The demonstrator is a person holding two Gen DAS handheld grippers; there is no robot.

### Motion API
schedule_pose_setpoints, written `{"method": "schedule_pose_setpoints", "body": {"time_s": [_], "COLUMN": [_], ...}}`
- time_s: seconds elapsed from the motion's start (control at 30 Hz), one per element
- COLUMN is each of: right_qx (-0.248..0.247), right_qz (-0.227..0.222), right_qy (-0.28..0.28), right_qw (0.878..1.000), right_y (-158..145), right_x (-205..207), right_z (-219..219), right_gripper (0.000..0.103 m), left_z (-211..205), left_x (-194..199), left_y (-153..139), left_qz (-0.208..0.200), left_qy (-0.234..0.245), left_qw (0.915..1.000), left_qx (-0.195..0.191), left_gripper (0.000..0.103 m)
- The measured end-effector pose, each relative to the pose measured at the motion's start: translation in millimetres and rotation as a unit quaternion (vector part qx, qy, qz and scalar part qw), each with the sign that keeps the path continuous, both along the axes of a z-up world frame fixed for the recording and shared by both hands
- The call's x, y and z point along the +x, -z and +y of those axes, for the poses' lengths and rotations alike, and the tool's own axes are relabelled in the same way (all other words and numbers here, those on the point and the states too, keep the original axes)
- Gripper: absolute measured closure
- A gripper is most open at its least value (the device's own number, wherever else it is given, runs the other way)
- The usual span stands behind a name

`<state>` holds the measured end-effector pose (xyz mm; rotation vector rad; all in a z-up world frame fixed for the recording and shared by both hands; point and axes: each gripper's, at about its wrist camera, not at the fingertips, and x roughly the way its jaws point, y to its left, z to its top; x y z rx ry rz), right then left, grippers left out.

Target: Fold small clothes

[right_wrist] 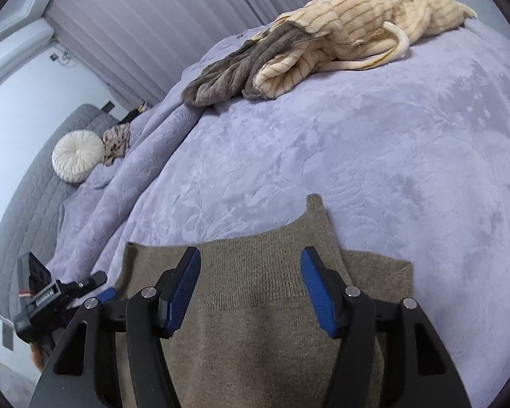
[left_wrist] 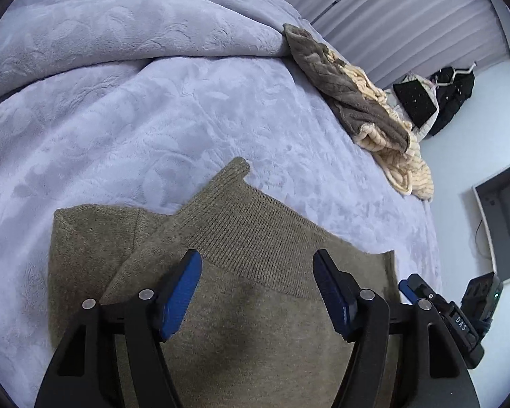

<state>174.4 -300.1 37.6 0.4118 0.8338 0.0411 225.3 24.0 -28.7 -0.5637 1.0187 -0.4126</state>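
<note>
An olive-brown knit garment [left_wrist: 255, 238] lies partly folded on the lavender bedspread [left_wrist: 153, 108], its ribbed band turned toward the far side. My left gripper [left_wrist: 256, 265] is open just above it, with nothing between the blue pads. The same garment shows in the right wrist view [right_wrist: 251, 272]. My right gripper [right_wrist: 250, 261] is open above it too, and holds nothing. The right gripper also shows at the garment's right edge in the left wrist view [left_wrist: 411, 287]. The left gripper shows at the garment's left edge in the right wrist view [right_wrist: 102, 294].
A heap of cream and grey-brown fleece clothes [left_wrist: 367, 108] lies on the bed's far right, also seen in the right wrist view [right_wrist: 323, 34]. A round white cushion [right_wrist: 76, 156] rests against the grey headboard [right_wrist: 34, 187]. Curtains [left_wrist: 408, 10] and dark bags [left_wrist: 452, 98] lie beyond the bed.
</note>
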Motion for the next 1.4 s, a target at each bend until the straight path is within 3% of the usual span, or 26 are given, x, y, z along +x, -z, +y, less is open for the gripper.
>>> {"method": "schedule_pose_setpoints", "body": {"time_s": [0.13,0.2,0.33,0.5,0.7,0.93,1.1,1.2,1.4], "right_qx": [-0.078,-0.106,-0.08,-0.113,-0.163,-0.2,-0.207,-0.211,-0.211], "right_qz": [0.037,0.058,0.068,0.077,0.039,0.058,0.08,0.085,0.064], "right_qy": [-0.013,0.003,0.013,0.015,-0.017,-0.059,-0.05,-0.042,-0.025], "right_qw": [0.996,0.993,0.994,0.99,0.986,0.976,0.974,0.973,0.975], "right_y": [17.3,28.6,41.6,38.2,8.2,19.3,35.1,40.9,19.8], "right_x": [9.5,11.7,9.8,10.4,-23.6,-59.6,-73.4,-85.7,-123.8], "right_z": [14.6,7.1,-14.7,-5.7,31.2,59.4,52.0,41.6,30.4], "right_gripper": [0.038,0.038,0.039,0.038,0.038,0.038,0.038,0.038,0.037], "left_z": [-8.2,-6.3,-16.7,-30.1,-28.6,-32.4,-22.9,-10.7,35.3], "left_x": [6.5,6.6,-0.5,-9.1,-40.6,-75.6,-88.7,-105.7,-151.9], "left_y": [18.4,28.0,28.2,21.2,-2.4,-0.7,20.8,29.4,7.5], "left_qz": [0.001,-0.004,-0.032,-0.045,-0.068,-0.069,-0.05,-0.062,-0.075], "left_qy": [-0.007,0.002,0.023,0.026,0.02,0.03,0.028,0.035,-0.001], "left_qw": [0.9963,0.9955,0.9884,0.977,0.9756,0.9733,0.9709,0.9722,0.9757], "left_qx": [0.086,0.094,0.147,0.207,0.208,0.217,0.232,0.223,0.206], "left_gripper": [0.034,0.034,0.034,0.034,0.034,0.034,0.034,0.034,0.034]}}
